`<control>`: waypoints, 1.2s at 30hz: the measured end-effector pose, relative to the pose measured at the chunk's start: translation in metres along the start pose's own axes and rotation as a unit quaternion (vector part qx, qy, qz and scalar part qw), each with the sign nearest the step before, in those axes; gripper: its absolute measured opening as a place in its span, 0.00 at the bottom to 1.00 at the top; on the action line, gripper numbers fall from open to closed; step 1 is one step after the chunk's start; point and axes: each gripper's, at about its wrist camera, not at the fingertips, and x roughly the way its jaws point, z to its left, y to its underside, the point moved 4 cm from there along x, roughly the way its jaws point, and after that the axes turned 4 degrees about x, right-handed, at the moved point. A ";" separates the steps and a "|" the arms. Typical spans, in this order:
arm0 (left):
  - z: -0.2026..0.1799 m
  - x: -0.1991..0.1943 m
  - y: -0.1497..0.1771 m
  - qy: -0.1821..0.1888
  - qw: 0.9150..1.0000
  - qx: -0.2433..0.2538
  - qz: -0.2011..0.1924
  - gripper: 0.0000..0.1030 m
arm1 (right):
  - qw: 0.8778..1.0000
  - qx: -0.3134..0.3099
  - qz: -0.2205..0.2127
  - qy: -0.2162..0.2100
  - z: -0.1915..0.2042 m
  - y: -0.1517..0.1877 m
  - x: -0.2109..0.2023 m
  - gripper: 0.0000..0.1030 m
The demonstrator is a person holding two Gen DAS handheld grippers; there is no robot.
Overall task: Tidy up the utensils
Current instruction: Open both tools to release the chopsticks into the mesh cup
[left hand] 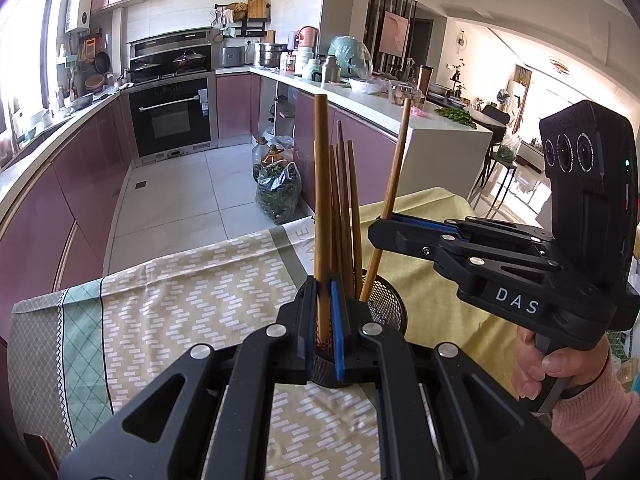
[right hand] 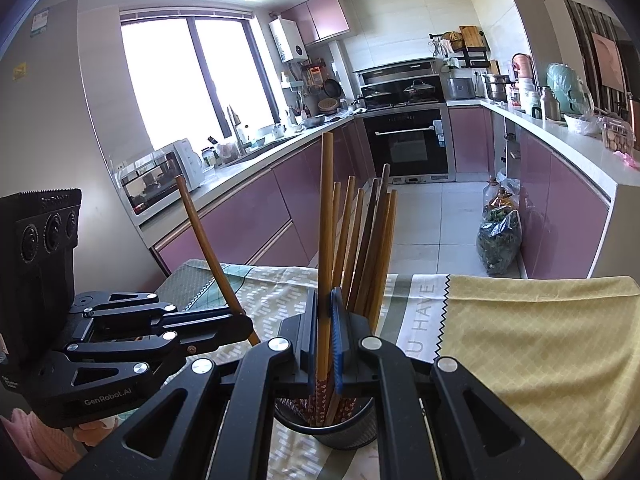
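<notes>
A black mesh cup (left hand: 386,312) (right hand: 348,432) stands on the cloth-covered table and holds several wooden chopsticks (left hand: 344,208) (right hand: 372,248). My left gripper (left hand: 324,292) (right hand: 244,320) is shut on one chopstick (left hand: 321,200) (right hand: 208,244). In the right wrist view this chopstick leans left, with its lower end outside the cup, left of it. My right gripper (right hand: 325,300) (left hand: 380,228) is shut on another chopstick (right hand: 326,232) (left hand: 394,176), whose lower end reaches down into the cup.
A patterned cloth (left hand: 180,300) and a yellow cloth (right hand: 540,340) cover the table, whose far edge drops to the tiled kitchen floor. A bag of greens (left hand: 278,192) and bottles stand on the floor by the purple counter. A person's hand (left hand: 560,364) holds the right gripper's handle.
</notes>
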 end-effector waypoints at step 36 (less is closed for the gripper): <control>0.011 0.040 0.005 0.007 0.999 -0.023 0.027 0.10 | 0.999 0.034 0.018 0.009 -0.017 0.009 0.026 0.14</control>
